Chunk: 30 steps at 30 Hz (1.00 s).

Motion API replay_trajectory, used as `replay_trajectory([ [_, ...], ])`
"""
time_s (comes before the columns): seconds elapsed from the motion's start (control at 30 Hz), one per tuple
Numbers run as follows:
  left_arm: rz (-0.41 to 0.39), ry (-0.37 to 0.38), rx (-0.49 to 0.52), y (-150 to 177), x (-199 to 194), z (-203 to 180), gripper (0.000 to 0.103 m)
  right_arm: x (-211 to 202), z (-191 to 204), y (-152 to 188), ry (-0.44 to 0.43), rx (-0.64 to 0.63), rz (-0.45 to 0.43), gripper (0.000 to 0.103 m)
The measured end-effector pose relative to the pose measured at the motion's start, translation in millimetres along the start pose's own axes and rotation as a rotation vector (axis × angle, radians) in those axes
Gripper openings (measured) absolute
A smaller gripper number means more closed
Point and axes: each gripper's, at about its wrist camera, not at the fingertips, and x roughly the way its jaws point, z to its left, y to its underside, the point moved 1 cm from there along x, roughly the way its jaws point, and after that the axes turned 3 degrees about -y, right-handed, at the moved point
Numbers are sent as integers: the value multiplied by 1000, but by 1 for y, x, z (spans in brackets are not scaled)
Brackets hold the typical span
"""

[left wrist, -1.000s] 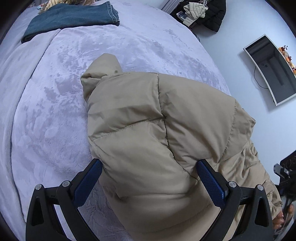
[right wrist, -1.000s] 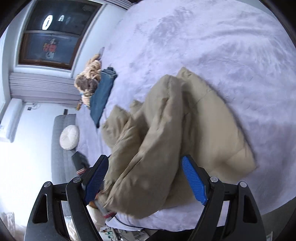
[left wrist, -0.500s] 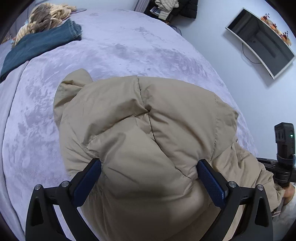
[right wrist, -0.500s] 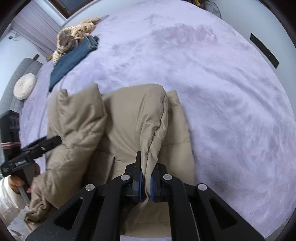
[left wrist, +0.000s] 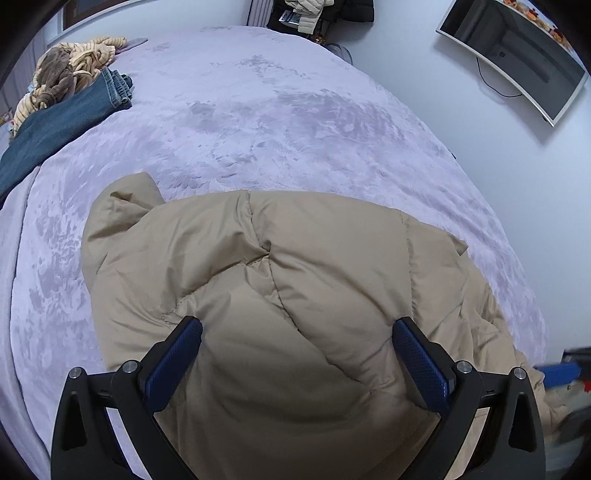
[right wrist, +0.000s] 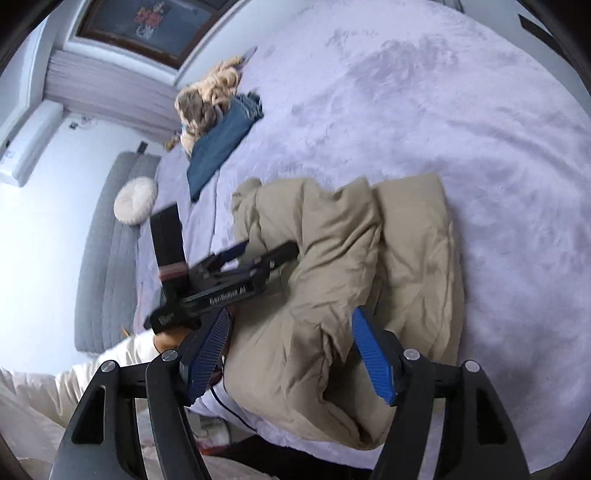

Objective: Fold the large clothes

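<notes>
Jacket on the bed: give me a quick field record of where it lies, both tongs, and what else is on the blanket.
jacket: tan puffer, bunched and partly folded at the near edge of the bed
surface: lilac blanket
left tongs: open, over the jacket, gripping nothing
right tongs: open, jacket fabric between the pads, not pinched
other clothes: folded jeans and a striped knit at the far corner
wall: screen

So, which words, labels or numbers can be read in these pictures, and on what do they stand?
"GenRobot AI", white letters, somewhat blurred, my best reading: on the side of the left gripper in the right wrist view.
A small white mark near that gripper's handle: too blurred to read.
The picture above the window: shapes only, no readable text.
</notes>
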Motion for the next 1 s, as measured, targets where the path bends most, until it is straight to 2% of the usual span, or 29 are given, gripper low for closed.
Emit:
replay_trajectory([
  [0.03,-1,0,-4,-2,0,-1,103,10,-1,5,52,-17,33,51],
  [0.07,-5,8,-9,-5,0,-1,103,22,-7,13,133,-31,66,36],
  [0.1,-10,18,-17,-7,-1,-2,103,32,-13,21,189,-35,92,30],
  [0.2,-12,25,-17,-10,1,-9,103,45,-36,44,206,38,101,24],
  [0.37,-2,-8,53,4,12,-40,103,58,-61,80,238,68,80,20],
  [0.5,-9,-62,108,12,21,-56,103,66,-69,97,252,40,59,20],
  [0.8,44,-105,91,9,8,-48,103,62,-77,91,221,75,78,21],
  [1.0,61,-157,10,18,-22,-28,103,61,-81,81,222,71,108,23],
])
